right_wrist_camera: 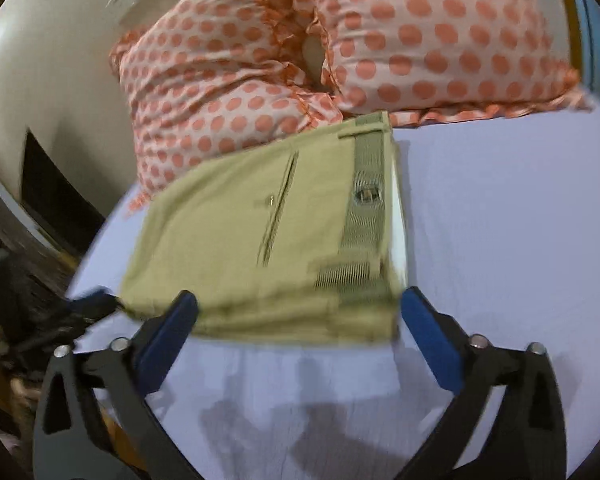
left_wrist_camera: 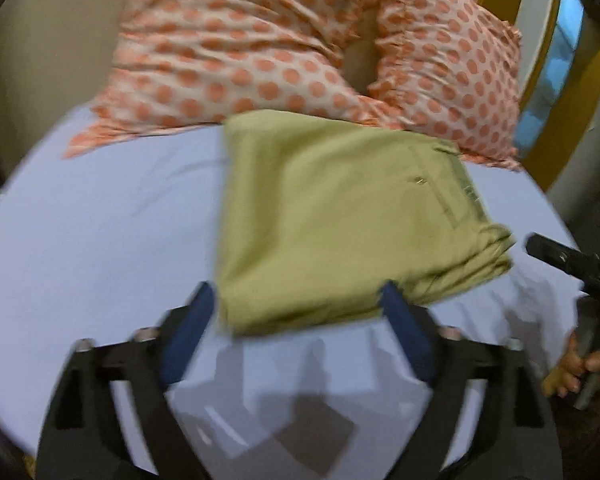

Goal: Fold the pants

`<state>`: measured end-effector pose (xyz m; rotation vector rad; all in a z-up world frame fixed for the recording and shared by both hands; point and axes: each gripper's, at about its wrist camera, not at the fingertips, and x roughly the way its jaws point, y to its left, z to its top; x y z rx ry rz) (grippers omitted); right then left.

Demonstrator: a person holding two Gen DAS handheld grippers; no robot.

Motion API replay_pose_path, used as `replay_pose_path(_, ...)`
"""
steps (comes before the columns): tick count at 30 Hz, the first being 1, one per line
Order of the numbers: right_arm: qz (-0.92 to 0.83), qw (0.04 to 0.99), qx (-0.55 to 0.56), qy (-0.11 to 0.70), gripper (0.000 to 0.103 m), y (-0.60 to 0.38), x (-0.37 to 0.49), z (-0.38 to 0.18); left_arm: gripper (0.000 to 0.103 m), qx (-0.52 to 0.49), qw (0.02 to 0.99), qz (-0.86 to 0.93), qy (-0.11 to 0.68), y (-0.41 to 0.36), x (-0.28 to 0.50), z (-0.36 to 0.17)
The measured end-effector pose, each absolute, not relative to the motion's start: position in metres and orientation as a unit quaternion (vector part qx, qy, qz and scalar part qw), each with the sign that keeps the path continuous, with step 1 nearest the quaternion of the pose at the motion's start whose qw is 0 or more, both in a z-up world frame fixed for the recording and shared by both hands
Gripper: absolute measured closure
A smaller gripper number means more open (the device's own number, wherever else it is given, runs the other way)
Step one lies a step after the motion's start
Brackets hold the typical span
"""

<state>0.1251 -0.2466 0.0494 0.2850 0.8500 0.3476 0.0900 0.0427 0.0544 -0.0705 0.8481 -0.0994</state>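
Note:
Olive-green pants (left_wrist_camera: 332,216) lie folded into a compact rectangle on a pale lilac bed sheet (left_wrist_camera: 100,220), with the waistband toward the right. They also show in the right wrist view (right_wrist_camera: 268,232), where the waistband and its button are visible. My left gripper (left_wrist_camera: 300,300) is open and empty, its blue pads either side of the pants' near edge, just above the sheet. My right gripper (right_wrist_camera: 300,304) is open and empty, at the pants' near edge on the waistband side. The right gripper's tip also shows in the left wrist view (left_wrist_camera: 556,256).
Two pillows with orange dots, one (left_wrist_camera: 236,48) on the left and one (left_wrist_camera: 452,76) on the right, lie against the far edge of the pants. A yellow bed frame (left_wrist_camera: 540,120) is at the far right. The bed edge drops off at the left (right_wrist_camera: 60,248).

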Motion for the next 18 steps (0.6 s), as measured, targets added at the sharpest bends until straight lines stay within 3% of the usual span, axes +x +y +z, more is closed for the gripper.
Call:
replay_pose_path(10, 0.125, 0.892, 0.059, 0.431, 0.001, -0.18, 0.089, 0.016, 0.012, -0.014, 0.889, -0.01, 0.458, 0.029, 0.076, 0.014)
replay_pose_path(14, 0.089, 0.896, 0.01, 0.434, 0.001, -0.164, 0.089, 0.008, 0.002, 0.012, 0.89, 0.006, 0.456, 0.02, 0.075, 0.006)
replay_pose_path(18, 0.073, 0.898, -0.016, 0.433, 0.001, -0.156, 0.085, 0.006, 0.002, 0.009, 0.892, 0.005, 0.453, 0.022, 0.073, 0.005)
